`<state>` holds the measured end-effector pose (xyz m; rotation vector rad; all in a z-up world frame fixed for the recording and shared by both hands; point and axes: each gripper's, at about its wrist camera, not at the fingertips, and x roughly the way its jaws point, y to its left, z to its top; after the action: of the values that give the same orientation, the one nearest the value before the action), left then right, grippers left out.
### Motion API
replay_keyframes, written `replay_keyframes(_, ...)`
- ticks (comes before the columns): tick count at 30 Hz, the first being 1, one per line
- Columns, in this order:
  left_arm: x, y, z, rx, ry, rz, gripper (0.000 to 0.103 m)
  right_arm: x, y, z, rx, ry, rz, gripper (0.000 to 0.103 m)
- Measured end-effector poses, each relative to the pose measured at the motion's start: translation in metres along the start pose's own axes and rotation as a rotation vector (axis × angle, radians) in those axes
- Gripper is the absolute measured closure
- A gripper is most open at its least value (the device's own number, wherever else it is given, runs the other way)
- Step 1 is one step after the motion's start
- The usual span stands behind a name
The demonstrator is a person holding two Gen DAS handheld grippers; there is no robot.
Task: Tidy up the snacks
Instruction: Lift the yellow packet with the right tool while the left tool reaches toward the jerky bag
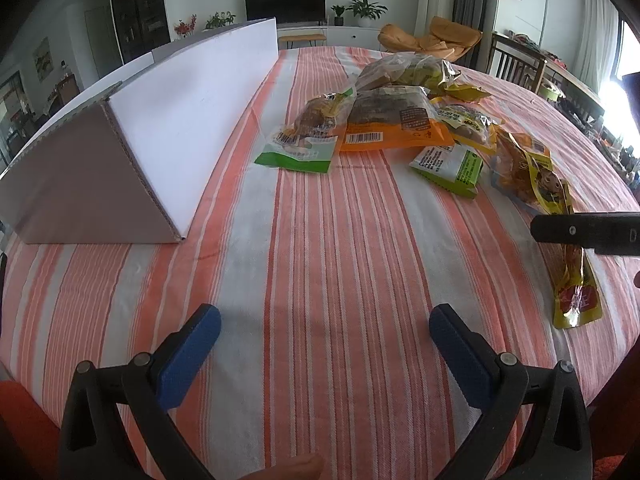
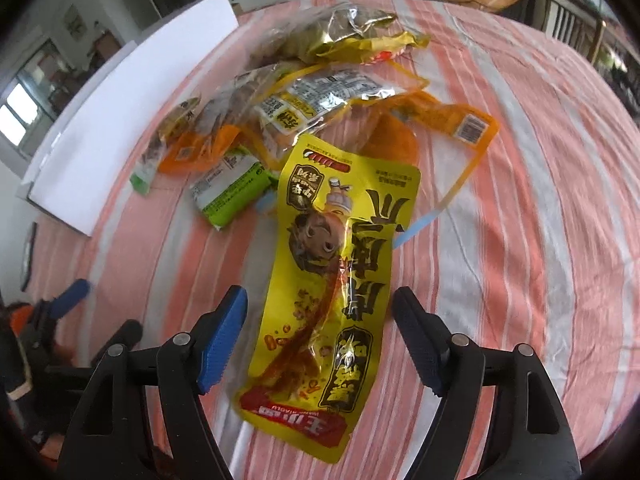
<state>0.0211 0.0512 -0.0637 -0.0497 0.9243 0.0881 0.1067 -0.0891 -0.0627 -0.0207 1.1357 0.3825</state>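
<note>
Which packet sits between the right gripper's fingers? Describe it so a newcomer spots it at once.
On the orange-and-white striped tablecloth, look nearer than the heap of snack bags, between the open blue-padded fingers of the right gripper. There lies a long, flat yellow snack packet, untouched by the pads. Unlike its orange and green neighbours, it bears a cartoon face, bold black characters and a red band at its near end.

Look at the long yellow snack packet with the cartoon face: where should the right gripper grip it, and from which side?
Probably across its narrow width, near the red-banded end closest to the right gripper, coming down from above. The long yellow snack packet with the cartoon face lies flat and lengthwise between the open pads, on the striped tablecloth, clear of the snack pile at that end.
</note>
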Motion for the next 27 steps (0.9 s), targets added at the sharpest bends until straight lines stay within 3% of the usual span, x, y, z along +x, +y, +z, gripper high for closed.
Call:
replay_keyframes(4, 0.0, 0.0, 0.0, 0.0, 0.001, 0.0, 0.0, -0.001, 0.0, -0.001, -0.035, -0.003, -0.038, 0.043)
replay_keyframes(10, 0.0, 0.001, 0.0, -0.003, 0.001, 0.002, 0.0, -0.007, 0.002, -0.005, -0.041, -0.027, -0.028, 0.052)
replay_keyframes(18, 0.0, 0.001, 0.0, -0.003, 0.0, 0.002, 0.0, -0.014, -0.016, -0.006, 0.057, -0.047, 0.083, 0.056)
replay_keyframes(20, 0.0, 0.001, 0.0, -0.003, 0.001, 0.002, 0.0, -0.018, -0.023, -0.007, 0.101, -0.057, 0.145, 0.056)
replay_keyframes(24, 0.0, 0.001, -0.001, -0.003, 0.001, 0.002, 0.0, -0.026, -0.045, -0.008, 0.236, -0.107, 0.381, 0.056)
replay_keyframes(27, 0.0, 0.001, -0.001, -0.003, 0.0, 0.002, 0.0, -0.035, -0.063, -0.008, 0.32, -0.164, 0.49, 0.056)
